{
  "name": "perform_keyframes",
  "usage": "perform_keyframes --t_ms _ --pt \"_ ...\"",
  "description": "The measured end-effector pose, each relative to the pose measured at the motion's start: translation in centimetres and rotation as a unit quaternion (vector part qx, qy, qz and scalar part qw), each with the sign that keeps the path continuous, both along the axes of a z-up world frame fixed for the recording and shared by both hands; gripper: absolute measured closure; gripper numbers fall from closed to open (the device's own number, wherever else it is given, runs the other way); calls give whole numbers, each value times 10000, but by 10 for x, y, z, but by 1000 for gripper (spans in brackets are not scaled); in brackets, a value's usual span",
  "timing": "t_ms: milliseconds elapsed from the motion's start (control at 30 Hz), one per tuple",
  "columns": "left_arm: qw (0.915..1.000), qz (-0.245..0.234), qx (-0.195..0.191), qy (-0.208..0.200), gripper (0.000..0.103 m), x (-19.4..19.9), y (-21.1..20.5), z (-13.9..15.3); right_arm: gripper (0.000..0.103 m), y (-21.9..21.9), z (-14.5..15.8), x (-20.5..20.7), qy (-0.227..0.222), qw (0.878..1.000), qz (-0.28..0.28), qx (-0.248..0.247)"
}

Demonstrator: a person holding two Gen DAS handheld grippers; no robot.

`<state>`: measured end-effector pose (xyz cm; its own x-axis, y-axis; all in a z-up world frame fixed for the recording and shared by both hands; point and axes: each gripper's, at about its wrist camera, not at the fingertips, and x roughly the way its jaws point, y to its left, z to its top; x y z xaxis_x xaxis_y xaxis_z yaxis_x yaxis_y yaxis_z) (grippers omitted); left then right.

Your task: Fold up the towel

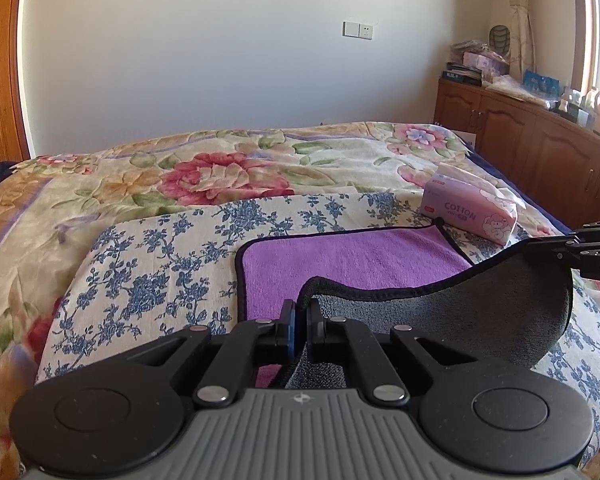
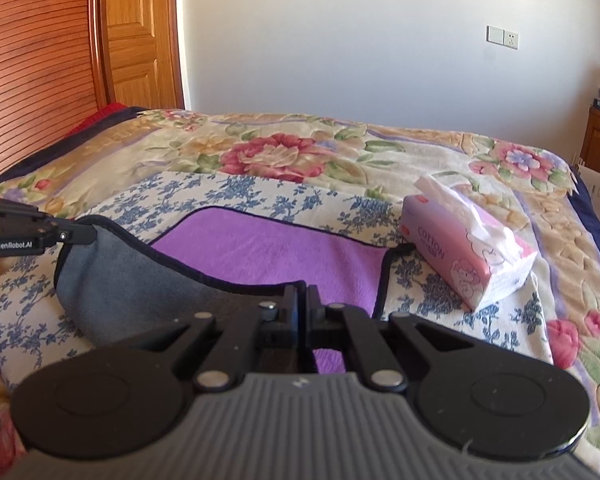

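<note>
A towel, purple on top and grey underneath, with a dark hem, lies on a blue-flowered cloth on the bed. My left gripper is shut on the towel's near left corner. My right gripper is shut on the near right corner. The near edge is lifted off the bed between them, and its grey underside hangs in a sagging fold. The far half of the towel lies flat. Each gripper shows in the other's view, the right gripper and the left gripper.
A pink tissue pack marked COTTON sits on the bed just beyond the towel's far right corner. The floral quilt covers the bed. Wooden cabinets with clutter stand at the right, a wooden headboard at the left.
</note>
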<state>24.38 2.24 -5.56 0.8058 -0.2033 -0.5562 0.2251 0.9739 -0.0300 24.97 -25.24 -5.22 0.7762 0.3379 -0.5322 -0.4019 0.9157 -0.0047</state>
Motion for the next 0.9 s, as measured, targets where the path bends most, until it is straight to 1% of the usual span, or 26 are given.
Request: perform_keyframes --t_ms 300,567,900 --pt "10000 -38 9 -26 97 11 -1 3 99 3 3 12 -157 9998 30 -78" --pt "10000 -68 19 -23 97 30 -3 8 99 2 6 24 -254 9996 17 -76" --pt "9999 -67 85 -118 97 50 -5 13 99 -1 7 41 -380 9993 -23 -64"
